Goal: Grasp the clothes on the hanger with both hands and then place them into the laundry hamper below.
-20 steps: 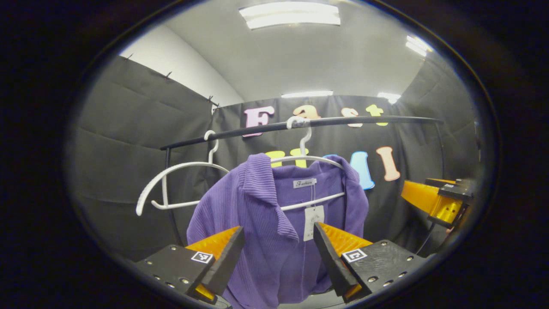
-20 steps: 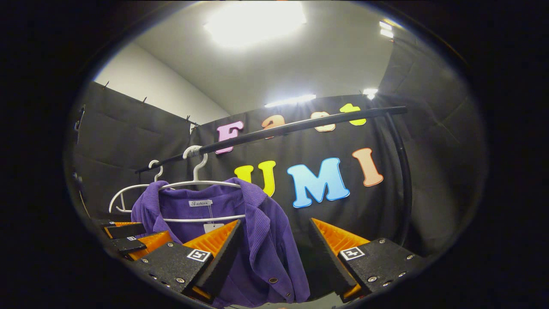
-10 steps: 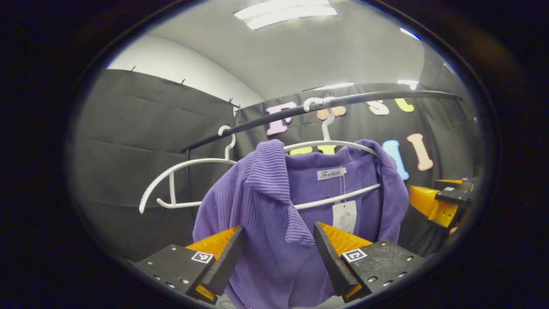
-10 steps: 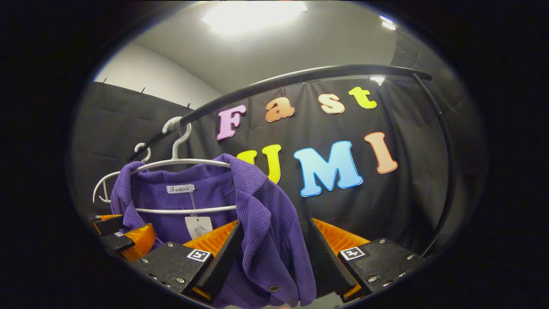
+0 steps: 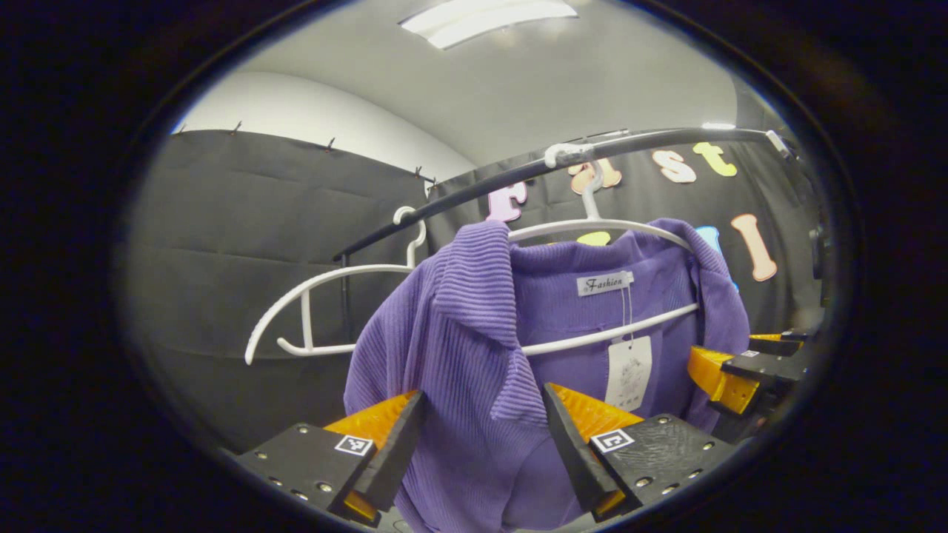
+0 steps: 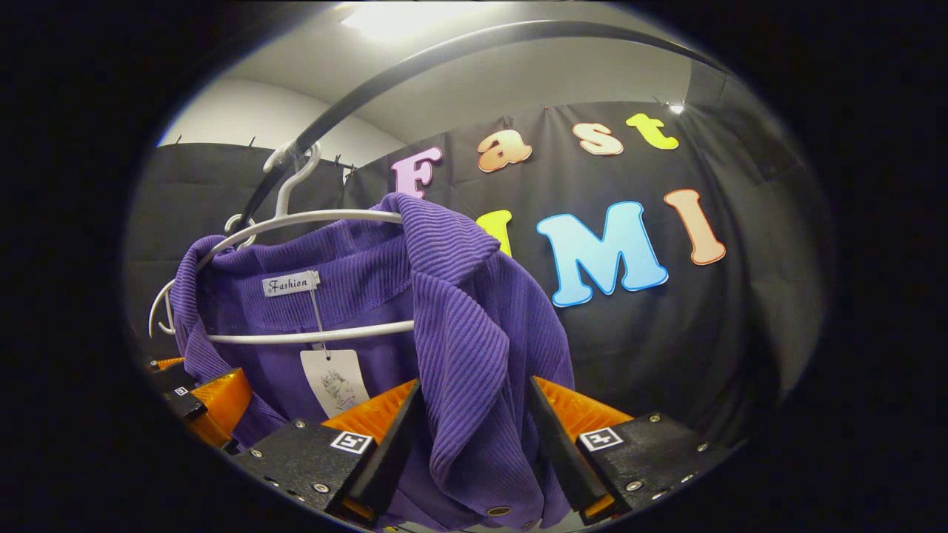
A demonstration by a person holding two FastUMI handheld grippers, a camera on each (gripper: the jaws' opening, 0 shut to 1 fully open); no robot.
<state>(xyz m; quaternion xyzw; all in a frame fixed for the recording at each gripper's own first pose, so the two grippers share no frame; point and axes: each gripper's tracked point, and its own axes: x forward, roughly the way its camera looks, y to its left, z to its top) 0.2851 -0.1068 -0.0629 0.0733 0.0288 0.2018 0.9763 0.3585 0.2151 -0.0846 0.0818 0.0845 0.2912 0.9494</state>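
Pre-grasp step: our left gripper [image 5: 481, 437] and right gripper [image 6: 474, 437] both spread, purple shirt [image 5: 474, 348] front panels between fingers, unpinched, on white hanger [image 5: 592, 222]. Next, we judge: close both, lift off.

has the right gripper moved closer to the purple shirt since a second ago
Yes. In the right gripper view the right gripper has advanced toward the purple shirt; shirt and rail loom larger, and the shirt's front edge now lies between its fingers.

Bare white hanger [image 5: 326, 311] hooked on the black rail [image 5: 474, 192] (ceiling light [image 5: 485, 11] above)
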